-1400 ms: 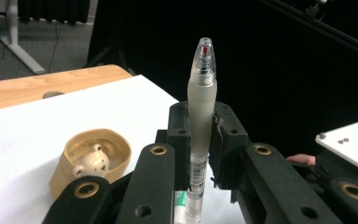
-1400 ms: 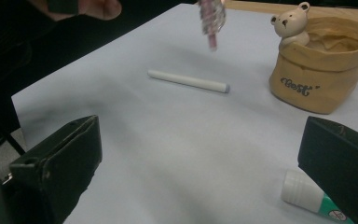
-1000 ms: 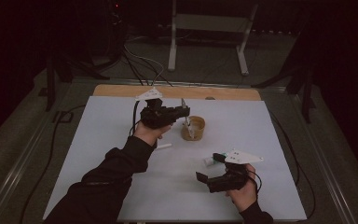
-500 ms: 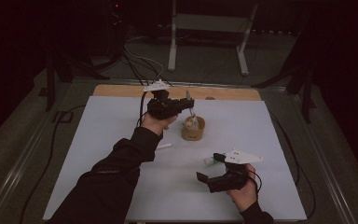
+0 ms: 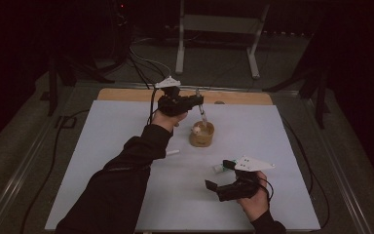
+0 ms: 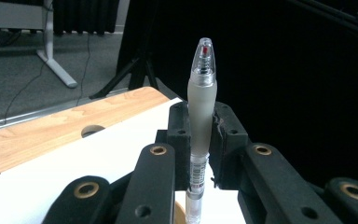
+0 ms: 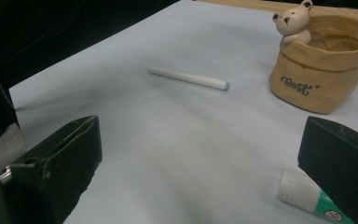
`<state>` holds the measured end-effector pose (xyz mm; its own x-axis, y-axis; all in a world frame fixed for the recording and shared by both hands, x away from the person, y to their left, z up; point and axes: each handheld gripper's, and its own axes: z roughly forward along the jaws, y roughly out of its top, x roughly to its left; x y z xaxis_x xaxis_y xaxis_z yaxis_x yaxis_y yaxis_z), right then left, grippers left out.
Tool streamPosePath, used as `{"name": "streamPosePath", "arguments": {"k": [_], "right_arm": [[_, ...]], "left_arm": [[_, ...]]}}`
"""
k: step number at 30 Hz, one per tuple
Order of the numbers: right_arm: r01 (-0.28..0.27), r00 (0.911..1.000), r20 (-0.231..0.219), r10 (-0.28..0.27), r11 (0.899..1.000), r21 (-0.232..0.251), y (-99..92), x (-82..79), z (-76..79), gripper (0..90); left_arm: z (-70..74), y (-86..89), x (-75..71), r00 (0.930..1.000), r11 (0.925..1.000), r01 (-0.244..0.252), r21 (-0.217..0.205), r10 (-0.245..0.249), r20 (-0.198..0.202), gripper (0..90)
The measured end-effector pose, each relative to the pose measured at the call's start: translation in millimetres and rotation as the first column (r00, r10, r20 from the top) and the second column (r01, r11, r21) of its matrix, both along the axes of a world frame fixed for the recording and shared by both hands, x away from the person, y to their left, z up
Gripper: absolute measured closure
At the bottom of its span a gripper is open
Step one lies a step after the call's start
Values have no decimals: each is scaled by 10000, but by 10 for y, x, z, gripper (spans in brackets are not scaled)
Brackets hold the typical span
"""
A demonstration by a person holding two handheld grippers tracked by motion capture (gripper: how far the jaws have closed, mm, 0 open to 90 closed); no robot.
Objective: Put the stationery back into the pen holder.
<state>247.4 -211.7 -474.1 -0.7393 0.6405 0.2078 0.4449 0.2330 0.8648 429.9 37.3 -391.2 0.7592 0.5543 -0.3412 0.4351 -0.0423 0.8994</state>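
Surface (image 5: 126, 146): white sheet over a wooden top, big bare area so loose items lie flat & are easy to grab. Landmark = tan pot w/ a small bear on its rim (image 5: 202, 134), roughly mid-surface, mouth up, prob. meant as the holder.

Left gripper (image 5: 197, 101) hangs just above & behind the pot, clamped on a pen (image 6: 201, 93) held near upright, w/ the lower end aimed into the pot's mouth, which looks like the pose for dropping it in. Can't tell if the end touches the pot yet.

Right gripper (image 5: 213, 189) sits low, well in front of the pot, jaws apart, nothing b/w them; looks parked ready for the next pick.

White stick (image 7: 187, 77): flat, left of the pot & apart from it. Green-and-white tube (image 7: 307, 195): in front of the pot, just beside the right gripper.
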Motion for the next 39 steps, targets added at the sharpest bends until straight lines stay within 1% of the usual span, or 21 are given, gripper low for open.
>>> {"name": "streamPosePath", "arguments": {"k": [5,6,7,10,15,16,21,24,28,32,33,36,37,38,39], "right_arm": [[-14,10000,-7,14,10000,12,-4,0,2,0],[-20,10000,-7,20,10000,0,-3,0,2,0],[-20,10000,-4,20,10000,11,-3,-2,2,0],[-38,10000,-4,38,10000,-5,-3,1,-1,0],[-58,10000,-25,58,10000,11,-1,1,-3,0],[-79,10000,-4,79,10000,-9,1,1,-3,0],[-127,9999,-70,126,9999,-18,10,-4,-7,0],[-159,9998,-81,159,9999,8,14,-6,-5,0],[-150,9998,-93,150,9999,20,8,-2,-7,0],[-159,9998,-82,159,9999,46,7,-1,-8,0],[-159,9998,-82,159,9999,46,7,-1,-8,0],[-178,9998,-123,179,9998,80,8,2,-12,0],[-178,9998,-123,179,9998,80,8,2,-12,0],[-194,9997,-123,195,9998,94,10,2,-11,0],[-194,9997,-123,195,9998,94,10,2,-11,0]], "left_arm": [[-69,-55,52,10000,9999,28,140,-28,-50,808],[-108,-79,69,10000,9996,-19,270,19,0,809],[-127,-90,79,10000,9995,-3,301,4,-25,809],[-178,-119,100,10000,9995,-16,313,18,-69,808],[-242,-150,113,10000,9993,-9,382,11,-57,808],[-277,-162,117,10000,9991,1,429,0,-13,808],[-345,-189,129,10000,9985,-3,539,8,-77,807],[-411,-207,134,9999,9975,-39,705,46,-108,807],[-460,-220,141,9995,9964,-41,844,68,-314,806],[-509,-245,137,9986,9928,-74,1193,136,-508,805],[-509,-245,137,9986,9928,-74,1193,136,-508,804],[-569,-281,140,9971,9884,-126,1516,238,-719,804],[-569,-281,140,9971,9884,-126,1516,238,-719,803],[-598,-298,141,9959,9861,-39,1662,189,-888,803],[-598,-298,141,9959,9861,-39,1662,189,-888,803]]}}
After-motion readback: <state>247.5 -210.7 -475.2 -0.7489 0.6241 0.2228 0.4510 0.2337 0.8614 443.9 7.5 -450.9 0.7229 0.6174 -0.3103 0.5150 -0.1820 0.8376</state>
